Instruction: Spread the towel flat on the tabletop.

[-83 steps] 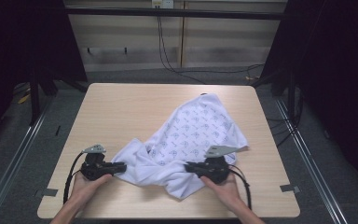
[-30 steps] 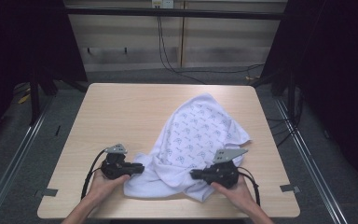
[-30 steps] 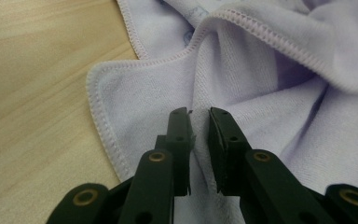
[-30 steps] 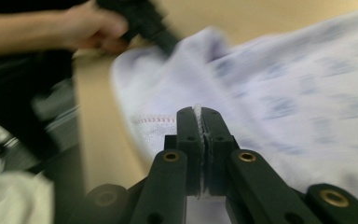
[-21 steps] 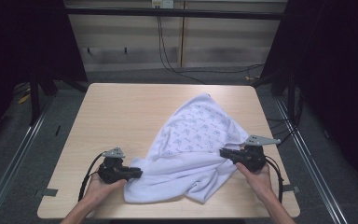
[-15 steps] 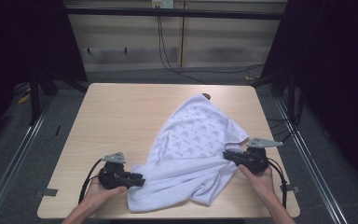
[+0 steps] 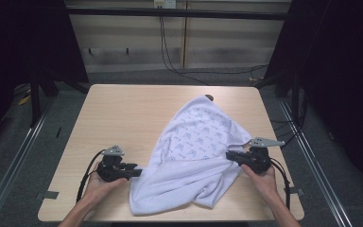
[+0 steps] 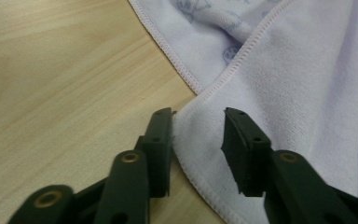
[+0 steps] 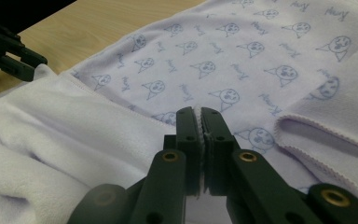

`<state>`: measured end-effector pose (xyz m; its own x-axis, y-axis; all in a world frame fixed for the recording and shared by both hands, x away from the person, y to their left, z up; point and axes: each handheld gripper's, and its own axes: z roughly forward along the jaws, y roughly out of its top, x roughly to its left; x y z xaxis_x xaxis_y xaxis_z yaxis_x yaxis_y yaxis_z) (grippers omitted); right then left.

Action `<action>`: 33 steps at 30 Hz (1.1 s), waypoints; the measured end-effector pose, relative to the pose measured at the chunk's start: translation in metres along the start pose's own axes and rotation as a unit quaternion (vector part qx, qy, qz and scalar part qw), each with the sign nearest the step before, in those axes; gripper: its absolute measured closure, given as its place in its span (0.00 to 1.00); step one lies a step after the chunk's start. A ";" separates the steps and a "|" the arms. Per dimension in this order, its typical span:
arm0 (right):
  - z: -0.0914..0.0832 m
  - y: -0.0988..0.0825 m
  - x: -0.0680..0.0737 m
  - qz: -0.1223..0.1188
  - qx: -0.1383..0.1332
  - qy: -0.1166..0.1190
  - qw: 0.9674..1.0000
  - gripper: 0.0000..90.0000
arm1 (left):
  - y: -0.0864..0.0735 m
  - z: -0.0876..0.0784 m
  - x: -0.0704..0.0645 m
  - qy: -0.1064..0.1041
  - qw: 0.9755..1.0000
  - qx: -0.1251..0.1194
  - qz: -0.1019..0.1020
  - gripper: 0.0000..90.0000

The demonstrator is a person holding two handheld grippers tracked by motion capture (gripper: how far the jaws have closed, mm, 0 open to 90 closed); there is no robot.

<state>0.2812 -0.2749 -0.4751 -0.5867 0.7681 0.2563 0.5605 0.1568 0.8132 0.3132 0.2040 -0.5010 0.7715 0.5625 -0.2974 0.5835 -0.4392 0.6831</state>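
bench [image 7: 137,113]: light wood, and the cloth takes up its right-of-middle part, from the far edge down to the near edge.
cloth [image 7: 203,151]: white-lilac towel with little printed faces, half spread. Long axis runs on a diagonal, far tip pointing up toward the back right of the bench, bulky folded end bunched at the near edge between the two hands.
right gripper [image 7: 231,156]: sits at the cloth's right edge, jaws pinched tight on a fold of it. In the right gripper view [image 9: 200,122] you can see the fabric squeezed between the jaws, printed side stretching away ahead.
left gripper [image 7: 133,171]: at the cloth's near-left corner, pointing right into it. In the left gripper view [image 8: 198,135] the jaws have just been opening and now stand apart, with the hemmed corner lying loose between them, not pressed.
what matters next: my guess is the corner lies straight ahead of the left gripper, so the left hand is the closer one for any regrab there.
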 end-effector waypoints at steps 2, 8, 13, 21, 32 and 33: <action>-0.001 0.000 0.000 -0.003 -0.002 0.000 1.000 0.96 | -0.001 -0.001 -0.001 -0.008 1.000 0.009 0.009 0.81; -0.002 0.002 -0.005 0.005 -0.006 -0.006 1.000 0.96 | -0.003 0.000 -0.005 -0.049 0.999 0.015 0.005 0.98; 0.002 0.013 -0.014 0.013 -0.016 -0.012 1.000 0.97 | 0.013 -0.015 0.002 -0.061 0.997 -0.043 -0.019 0.98; -0.010 0.073 -0.020 0.010 -0.083 -0.025 0.996 0.97 | 0.081 -0.065 0.001 -0.029 0.988 -0.149 0.022 0.98; -0.090 0.153 0.009 -0.048 -0.171 -0.027 0.984 0.97 | 0.137 -0.146 -0.023 -0.030 0.952 -0.299 0.059 0.98; -0.097 0.155 0.014 -0.050 -0.183 -0.020 0.982 0.97 | 0.138 -0.152 -0.030 -0.033 0.949 -0.306 0.067 0.98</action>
<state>0.3029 -0.3003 -0.2951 -0.5998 0.7858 0.1507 0.2495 0.0047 0.9684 0.3321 0.2323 -0.2963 0.8539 0.4769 -0.2084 0.2386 -0.0028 0.9711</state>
